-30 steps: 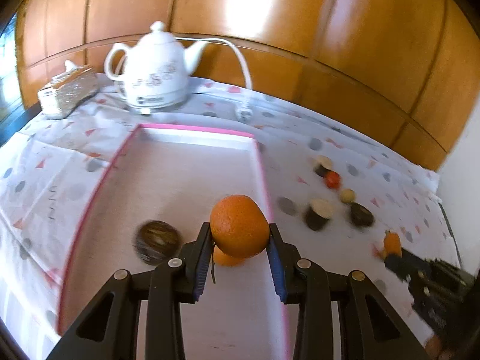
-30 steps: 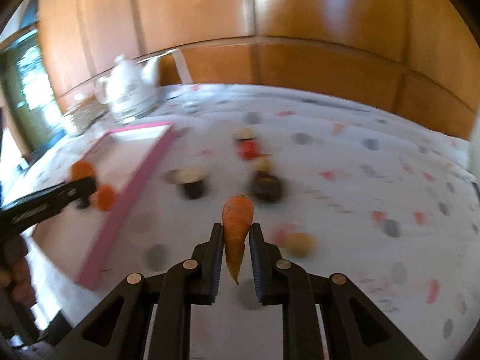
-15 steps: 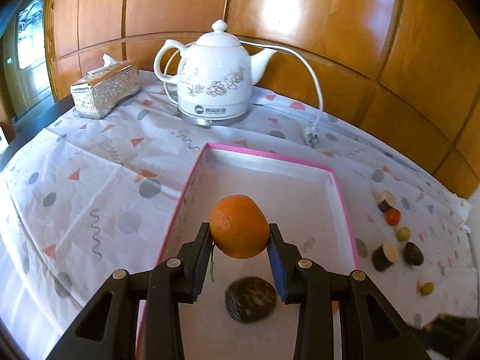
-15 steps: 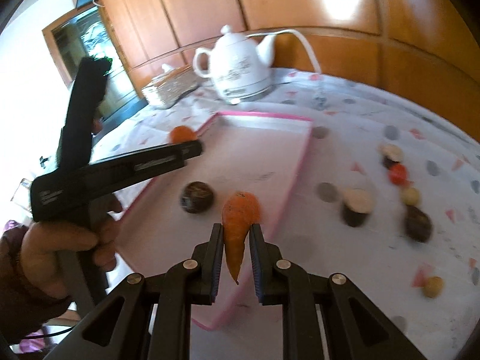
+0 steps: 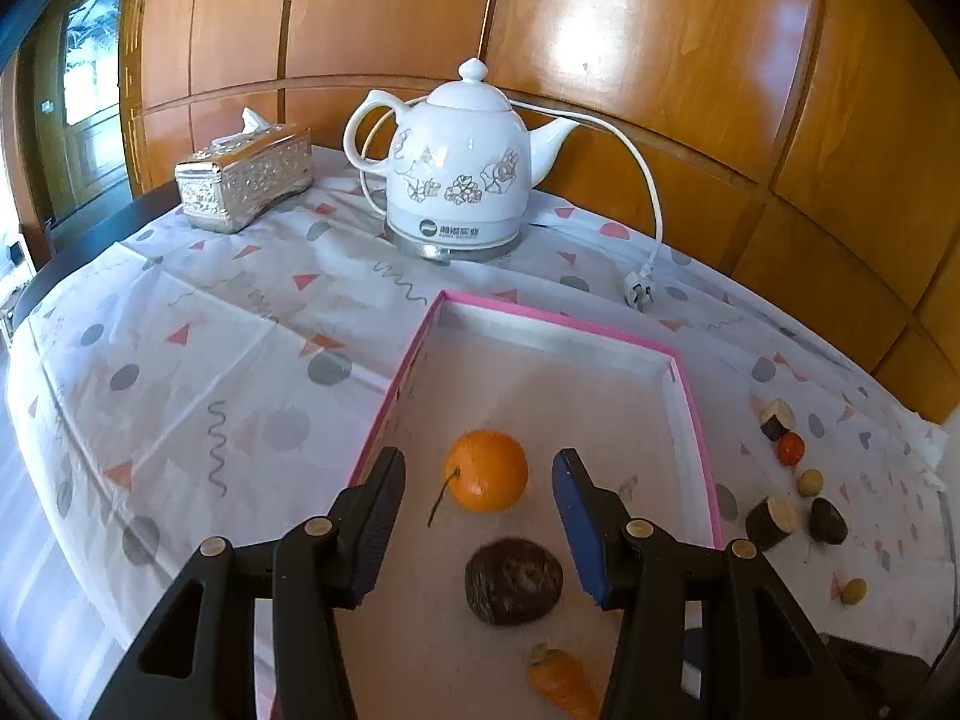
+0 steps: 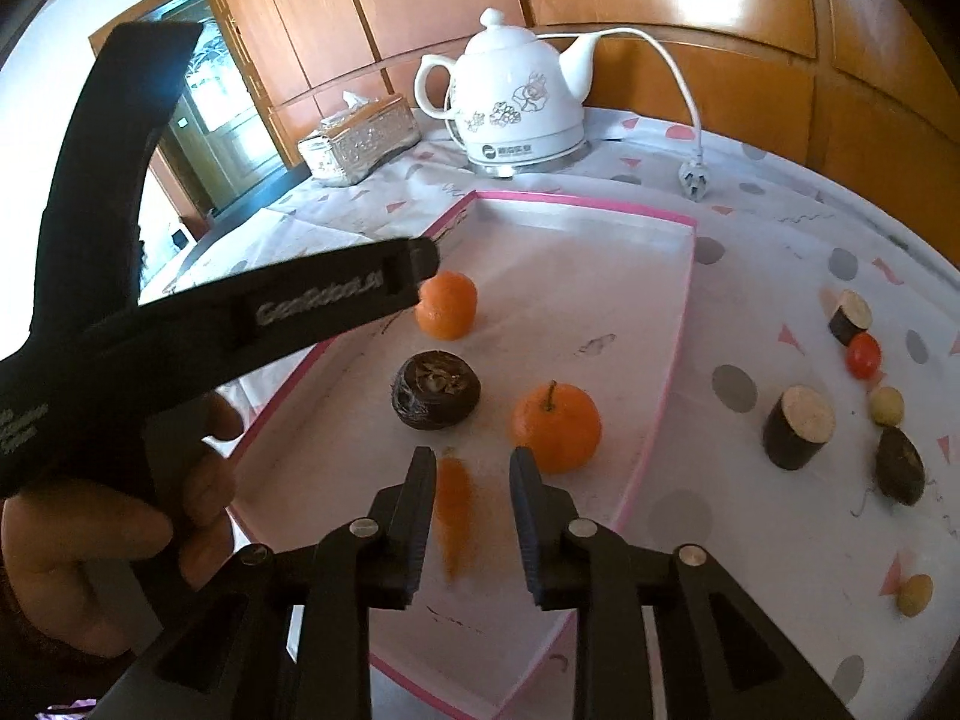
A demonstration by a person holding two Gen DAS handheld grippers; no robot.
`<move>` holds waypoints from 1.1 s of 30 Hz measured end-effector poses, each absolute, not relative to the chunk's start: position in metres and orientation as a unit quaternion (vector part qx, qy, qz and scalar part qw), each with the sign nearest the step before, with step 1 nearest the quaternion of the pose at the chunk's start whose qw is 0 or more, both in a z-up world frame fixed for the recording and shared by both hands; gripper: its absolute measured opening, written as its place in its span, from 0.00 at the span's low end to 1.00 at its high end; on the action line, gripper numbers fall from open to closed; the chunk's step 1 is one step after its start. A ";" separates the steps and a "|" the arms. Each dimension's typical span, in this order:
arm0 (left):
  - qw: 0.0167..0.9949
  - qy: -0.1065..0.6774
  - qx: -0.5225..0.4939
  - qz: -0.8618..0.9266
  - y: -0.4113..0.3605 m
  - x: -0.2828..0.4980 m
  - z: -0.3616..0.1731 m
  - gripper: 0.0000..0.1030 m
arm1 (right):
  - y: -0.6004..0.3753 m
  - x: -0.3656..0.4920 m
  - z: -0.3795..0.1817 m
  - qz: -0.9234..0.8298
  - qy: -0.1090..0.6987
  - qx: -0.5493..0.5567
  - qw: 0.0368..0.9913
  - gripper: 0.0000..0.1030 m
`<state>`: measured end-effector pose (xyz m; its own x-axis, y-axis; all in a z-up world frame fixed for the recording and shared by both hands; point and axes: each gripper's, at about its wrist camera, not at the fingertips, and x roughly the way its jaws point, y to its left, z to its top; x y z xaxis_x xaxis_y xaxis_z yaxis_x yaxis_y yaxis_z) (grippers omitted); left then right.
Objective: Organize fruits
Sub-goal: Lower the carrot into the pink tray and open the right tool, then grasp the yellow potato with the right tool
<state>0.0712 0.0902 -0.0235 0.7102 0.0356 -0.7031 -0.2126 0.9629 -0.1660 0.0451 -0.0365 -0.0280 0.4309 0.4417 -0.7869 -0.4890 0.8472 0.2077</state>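
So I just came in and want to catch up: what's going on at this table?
A person with a claw in each hand is filling the pink tray. The left claw has just been opening; its orange sits free in the tray. The right claw has just been opening too, a blurred carrot loose between its jaws above the tray. More pieces wait on the cloth.

The left gripper [image 6: 429,267] bears raised lettering that looks like "GenRobot.AI"; the logo on the white kettle [image 5: 459,180] is too small to read.
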 end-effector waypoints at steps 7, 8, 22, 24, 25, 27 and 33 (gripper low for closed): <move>0.916 0.379 -0.118 0.062 0.081 0.054 -0.027 0.50 | -0.055 0.039 -0.025 0.247 0.445 -0.014 0.860 0.25; 0.916 0.381 -0.114 0.061 0.080 0.053 -0.027 0.50 | -0.058 0.038 -0.024 0.242 0.443 -0.012 0.863 0.25; 0.917 0.386 -0.098 0.025 0.049 0.032 -0.031 0.51 | -0.114 0.026 -0.022 0.167 0.429 0.026 0.887 0.25; 0.917 0.386 -0.098 0.016 0.044 0.029 -0.030 0.51 | -0.129 0.023 -0.024 0.151 0.430 0.036 0.889 0.25; 0.918 0.385 -0.097 0.013 0.041 0.028 -0.030 0.51 | -0.139 0.021 -0.025 0.138 0.431 0.041 0.891 0.25; 0.917 0.387 -0.092 0.005 0.035 0.027 -0.030 0.51 | -0.158 0.017 -0.029 0.116 0.433 0.052 0.892 0.25; 0.917 0.392 -0.074 -0.029 0.013 0.023 -0.032 0.51 | -0.220 0.003 -0.045 0.025 0.446 0.084 0.891 0.25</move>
<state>0.0232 0.0126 -0.0320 0.6916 -0.1109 -0.7137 -0.0046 0.9874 -0.1579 0.0032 -0.2198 -0.0452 0.6006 0.1202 -0.7904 0.0299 0.9846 0.1725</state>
